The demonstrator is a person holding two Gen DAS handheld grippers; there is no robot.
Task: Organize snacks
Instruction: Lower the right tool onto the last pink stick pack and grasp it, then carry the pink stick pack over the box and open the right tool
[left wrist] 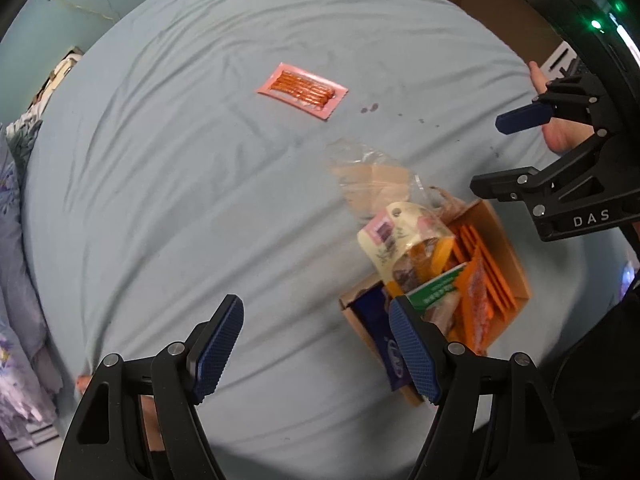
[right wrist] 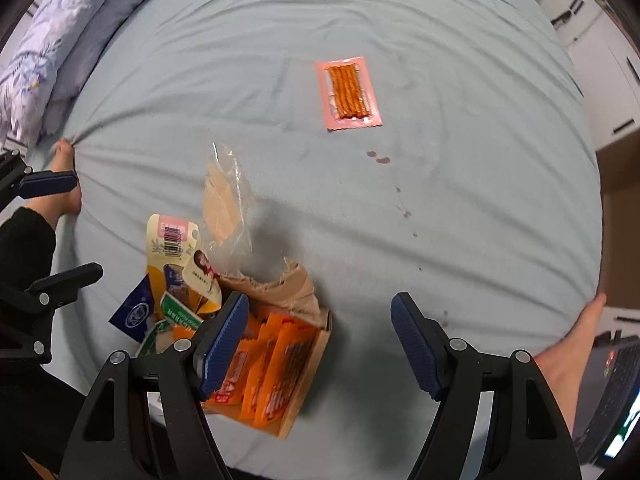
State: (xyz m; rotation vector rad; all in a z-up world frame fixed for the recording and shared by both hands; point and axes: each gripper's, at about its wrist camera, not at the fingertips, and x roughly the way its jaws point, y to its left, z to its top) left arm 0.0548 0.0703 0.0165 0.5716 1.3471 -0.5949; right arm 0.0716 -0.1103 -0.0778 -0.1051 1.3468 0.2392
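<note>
A pink packet of orange sticks [left wrist: 302, 90] [right wrist: 348, 94] lies flat and alone on the pale blue sheet. A small cardboard box [left wrist: 508, 252] [right wrist: 298, 412] holds several orange packets [right wrist: 276, 360], a cream packet [left wrist: 396, 236] [right wrist: 172, 240], a green one [left wrist: 436, 288] and a dark blue one [right wrist: 134, 314]. A crumpled clear bag [left wrist: 368, 176] [right wrist: 226, 200] leans at the box's far side. My left gripper [left wrist: 316, 348] [right wrist: 60, 230] hangs open over bare sheet left of the box. My right gripper [right wrist: 318, 344] [left wrist: 504, 152] is open too, its left pad over the box's edge, holding nothing.
Floral pillows [right wrist: 48, 40] line the far left of the bed. A person's bare feet [right wrist: 68, 172] [right wrist: 572, 344] rest on the sheet at both sides. A laptop [right wrist: 612, 392] sits at lower right, a large brown carton [left wrist: 480, 0] beyond the bed. Dark spots [right wrist: 376, 156] mark the sheet.
</note>
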